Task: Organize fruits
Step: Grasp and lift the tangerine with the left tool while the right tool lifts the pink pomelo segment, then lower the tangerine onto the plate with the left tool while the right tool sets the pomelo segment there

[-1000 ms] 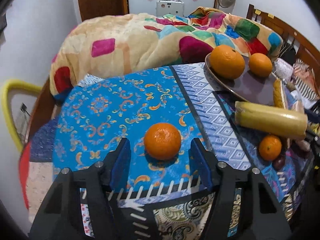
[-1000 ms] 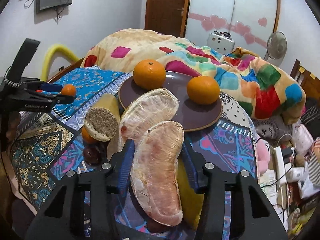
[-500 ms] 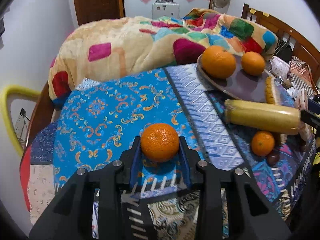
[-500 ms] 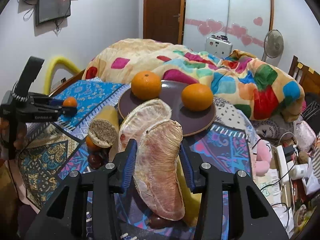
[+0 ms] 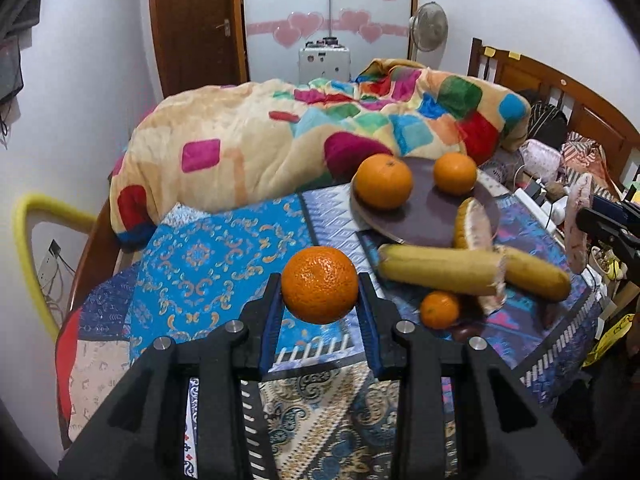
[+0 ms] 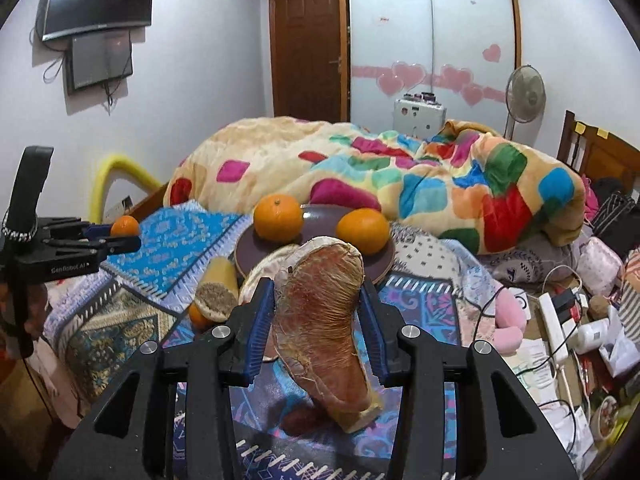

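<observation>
Jaws clamped both sides | left gripper (image 5: pixel 320 304) grips orange (image 5: pixel 319 284), lifted off cloth | plate (image 5: pixel 428 222) lies upper right of it | right gripper (image 6: pixel 318 316) pinches upright pomelo segment (image 6: pixel 322 324), plate (image 6: pixel 248 254) just ahead, nearer

White walls (image 6: pixel 208 80), a brown door (image 6: pixel 306 40), a wall-mounted screen (image 6: pixel 98 2), a standing fan (image 6: pixel 525 94), and a bed under a patchwork blanket (image 6: pixel 400 176).

**Hidden / cut off**

Right wrist view: small orange (image 6: pixel 197 315) mostly behind rind piece (image 6: pixel 215 289); dark fruit (image 6: pixel 298 420) under pomelo segment (image 6: pixel 324 328), type unclear. Plate (image 6: pixel 250 251) front rim blocked. Left wrist view: right gripper (image 5: pixel 612 226) cut by frame edge.
</observation>
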`<move>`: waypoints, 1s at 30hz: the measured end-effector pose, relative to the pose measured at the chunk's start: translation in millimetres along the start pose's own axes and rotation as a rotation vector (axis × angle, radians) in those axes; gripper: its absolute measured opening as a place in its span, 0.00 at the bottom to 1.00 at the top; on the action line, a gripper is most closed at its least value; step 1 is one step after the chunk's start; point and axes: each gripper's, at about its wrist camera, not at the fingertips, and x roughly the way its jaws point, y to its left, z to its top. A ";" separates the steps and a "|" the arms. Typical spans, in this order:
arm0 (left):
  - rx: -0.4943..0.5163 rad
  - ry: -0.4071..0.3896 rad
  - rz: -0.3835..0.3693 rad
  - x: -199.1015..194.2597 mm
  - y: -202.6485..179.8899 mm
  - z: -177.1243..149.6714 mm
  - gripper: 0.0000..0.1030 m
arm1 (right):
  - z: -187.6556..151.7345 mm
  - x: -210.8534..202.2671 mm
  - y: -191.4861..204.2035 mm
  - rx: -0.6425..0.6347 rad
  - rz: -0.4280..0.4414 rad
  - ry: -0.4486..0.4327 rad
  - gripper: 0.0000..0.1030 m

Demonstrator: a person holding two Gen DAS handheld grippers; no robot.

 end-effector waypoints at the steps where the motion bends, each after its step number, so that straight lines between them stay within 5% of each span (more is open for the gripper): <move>1: 0.002 -0.004 -0.002 -1.6 -2.7 1.0 0.34 | 2.6 -3.0 -1.5 0.001 -0.003 -0.013 0.37; 20: 0.050 -0.039 -0.025 24.5 -45.6 39.5 0.34 | 30.9 1.8 -27.9 0.017 -0.010 -0.102 0.37; 30: 0.081 -0.023 -0.022 49.0 -57.7 52.5 0.34 | 39.5 34.6 -26.7 0.006 0.026 -0.072 0.37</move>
